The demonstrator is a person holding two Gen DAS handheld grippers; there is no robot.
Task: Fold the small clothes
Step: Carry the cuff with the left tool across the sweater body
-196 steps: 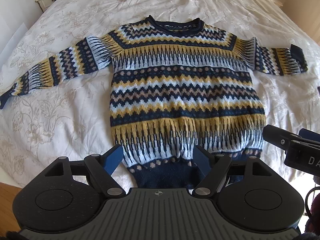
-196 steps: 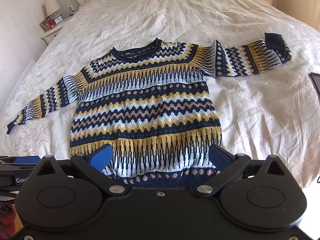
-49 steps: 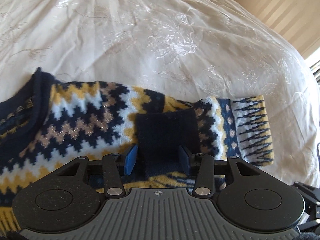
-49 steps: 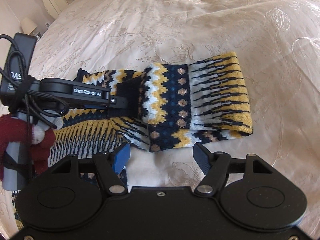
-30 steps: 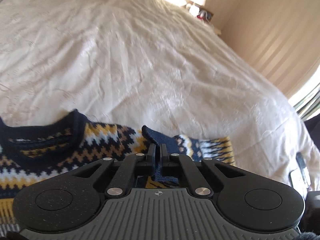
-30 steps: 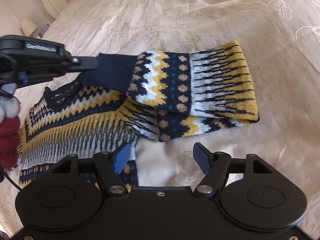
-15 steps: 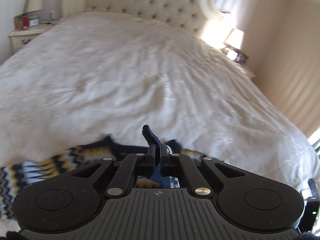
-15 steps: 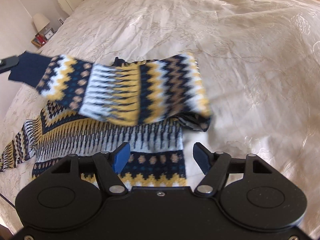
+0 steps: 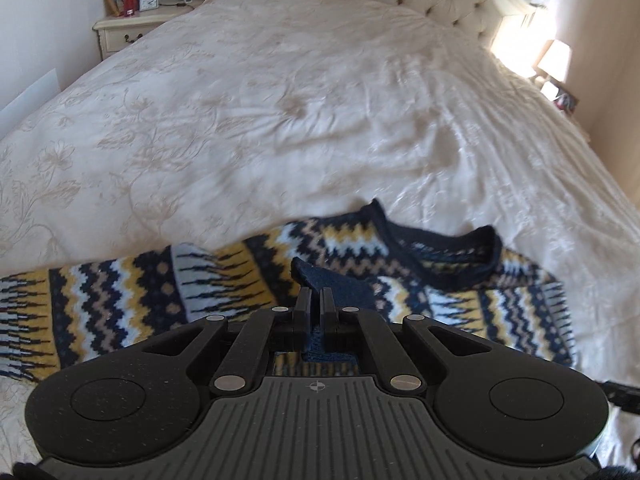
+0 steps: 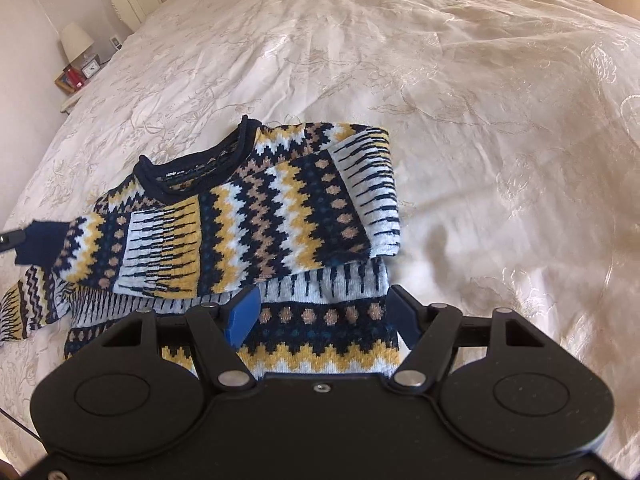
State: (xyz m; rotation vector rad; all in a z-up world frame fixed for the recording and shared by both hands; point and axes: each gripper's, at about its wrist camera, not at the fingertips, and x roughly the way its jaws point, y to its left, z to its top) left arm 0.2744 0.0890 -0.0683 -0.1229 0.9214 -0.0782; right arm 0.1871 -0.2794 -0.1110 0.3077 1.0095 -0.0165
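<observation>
the patterned sweater (image 10: pixel 256 216) is spread on the bed (image 10: pixel 480 100), filling the lower left of the right wrist view, and one sleeve (image 10: pixel 224 232) is already drawn across the chest while its navy cuff (image 9: pixel 332 286) is clenched in the left tool (image 9: pixel 316 300); the right tool (image 10: pixel 320 312) is held released over the lower body with nothing between its jaws. the other sleeve (image 9: pixel 100 304), seen at the left edge of the left wrist view, is judged to be left unfolded, as is the body. the hem is hidden behind the tool housings, and the far sleeve's end is cut off.
</observation>
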